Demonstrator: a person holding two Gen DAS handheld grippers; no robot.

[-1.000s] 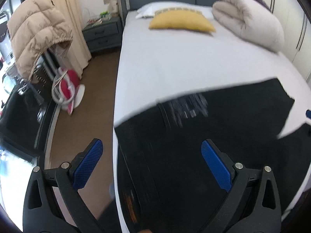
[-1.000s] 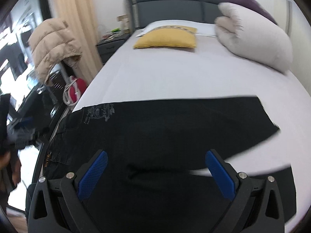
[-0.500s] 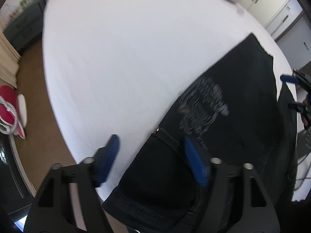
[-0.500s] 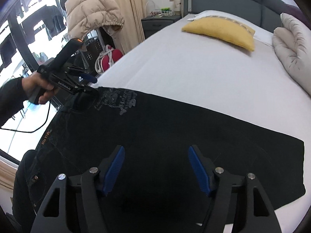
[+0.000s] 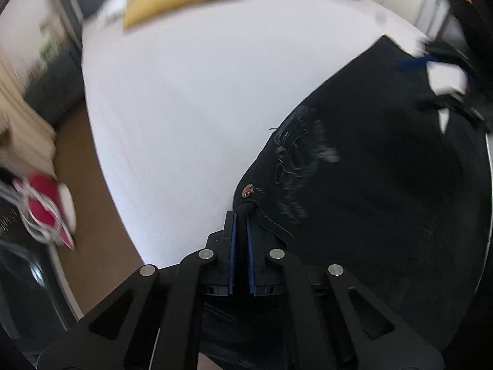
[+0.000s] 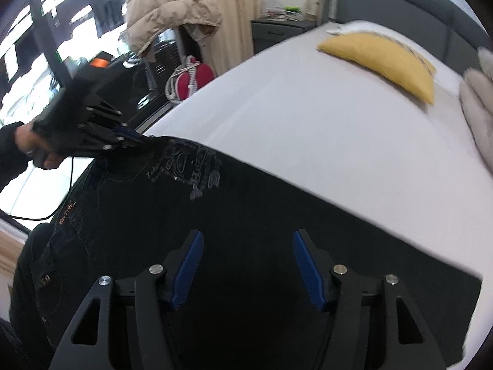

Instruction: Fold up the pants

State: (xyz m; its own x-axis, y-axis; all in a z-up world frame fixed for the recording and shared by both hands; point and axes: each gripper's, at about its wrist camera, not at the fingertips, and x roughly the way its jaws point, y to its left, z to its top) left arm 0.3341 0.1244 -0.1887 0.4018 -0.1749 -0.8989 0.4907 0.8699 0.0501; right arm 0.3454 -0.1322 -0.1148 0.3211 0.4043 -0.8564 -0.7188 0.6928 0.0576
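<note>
Pinching the black jeans [image 5: 369,185] at the waistband, your left gripper [image 5: 241,215] has just closed; right gripper [image 6: 246,265] hovers wide, so folding can begin.

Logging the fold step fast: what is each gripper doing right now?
Left gripper: shut on the black pants, at the waistband corner by the rivet.
Right gripper: open, holding nothing, above the pants.
</note>
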